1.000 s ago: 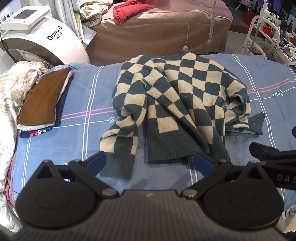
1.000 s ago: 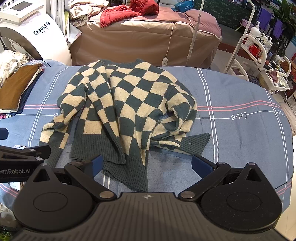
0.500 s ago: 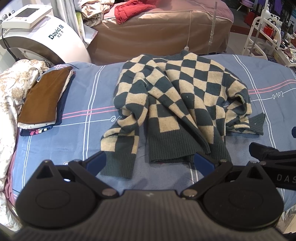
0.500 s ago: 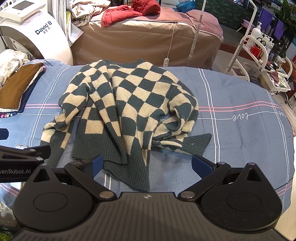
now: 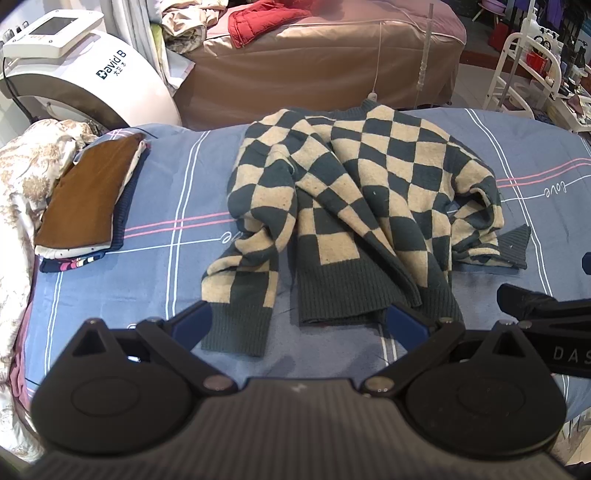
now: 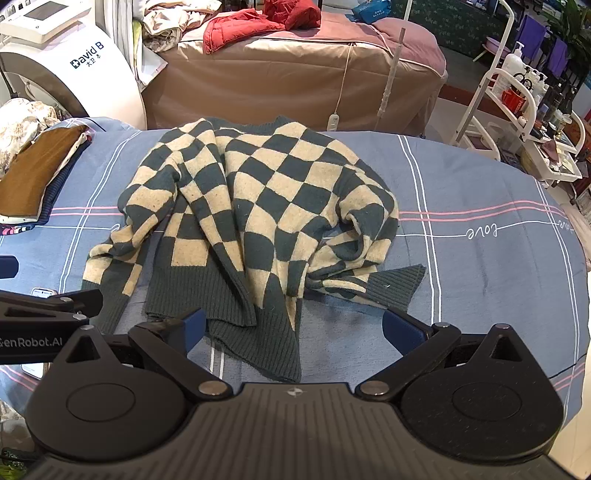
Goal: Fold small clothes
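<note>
Nearest in both wrist views, the two black handheld grippers with blue finger pads are seen side by side above the near edge of the bed. The left gripper (image 5: 297, 321) is held with its fingers spread wide; nothing is gripped. Its left pad (image 5: 194, 323) lies just beside the ribbed cuff of a sleeve, and its right pad sits against the ribbed hem edge; whether cloth is actually touched cannot be told. The right gripper (image 6: 291, 328) is likewise spread wide and empty, its left pad (image 6: 194, 328) over the hem, its right pad over bare sheet.

Task item: one dark-green-and-cream checkered knitted sweater (image 6: 258, 206), lying crumpled in the middle of the blue striped bed sheet (image 6: 480, 184). The near hem is bunched and overlapped, one sleeve is trailed toward the left gripper, the other sleeve is wadded up at the right with its cuff sticking out flat. Collar is at the far side.

Progress, as judged: this sweater is not yet started. It has not been flattened, and no fold is seen. Spreading, sleeve folding and body folding are all left.

Further off on the left, a small stack of folded clothes topped by a brown folded garment (image 5: 85, 195) is noted, probably finished pieces. Beside it, a pale floral bundle of fabric (image 5: 22, 166), possibly still to be done.

Beyond the bed: a white domed machine (image 5: 88, 81) and a brown-covered couch (image 6: 295, 74) carrying a red jacket (image 6: 236, 31).
</note>
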`<action>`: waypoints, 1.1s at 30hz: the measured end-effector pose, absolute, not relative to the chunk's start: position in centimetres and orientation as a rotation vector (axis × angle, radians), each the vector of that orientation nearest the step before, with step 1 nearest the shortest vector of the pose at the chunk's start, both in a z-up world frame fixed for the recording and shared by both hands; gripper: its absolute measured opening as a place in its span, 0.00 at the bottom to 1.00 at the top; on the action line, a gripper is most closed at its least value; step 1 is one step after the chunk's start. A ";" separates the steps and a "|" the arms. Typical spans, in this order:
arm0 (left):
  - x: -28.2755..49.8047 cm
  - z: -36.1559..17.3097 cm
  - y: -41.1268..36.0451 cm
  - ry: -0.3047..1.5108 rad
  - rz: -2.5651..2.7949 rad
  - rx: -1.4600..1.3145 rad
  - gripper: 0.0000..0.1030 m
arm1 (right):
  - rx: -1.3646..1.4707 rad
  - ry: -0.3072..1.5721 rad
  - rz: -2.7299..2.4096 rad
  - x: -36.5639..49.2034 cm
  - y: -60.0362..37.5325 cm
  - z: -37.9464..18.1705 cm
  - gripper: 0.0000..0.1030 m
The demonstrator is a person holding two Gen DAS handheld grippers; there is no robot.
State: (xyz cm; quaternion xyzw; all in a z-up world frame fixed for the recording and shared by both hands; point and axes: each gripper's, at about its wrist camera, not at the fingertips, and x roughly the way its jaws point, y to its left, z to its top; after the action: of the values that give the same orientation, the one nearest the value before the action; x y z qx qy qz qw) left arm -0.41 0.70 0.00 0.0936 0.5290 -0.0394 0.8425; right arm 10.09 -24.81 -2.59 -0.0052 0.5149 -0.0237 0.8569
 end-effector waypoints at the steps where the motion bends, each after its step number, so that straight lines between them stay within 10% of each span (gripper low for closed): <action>1: -0.4 0.0 0.7 1.118 -0.084 0.197 1.00 | -0.011 1.083 -0.050 10.1 -24.8 -2.6 1.00; 33: -0.1 -0.3 0.6 1.118 -0.083 0.199 1.00 | -0.008 1.086 -0.049 10.4 -24.8 -2.7 1.00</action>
State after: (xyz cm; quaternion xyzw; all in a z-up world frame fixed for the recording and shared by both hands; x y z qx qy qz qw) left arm -0.13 0.57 -0.28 0.0942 0.5291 -0.0395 0.8424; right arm 10.38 -24.77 -2.72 -0.0040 0.5165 -0.0235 0.8559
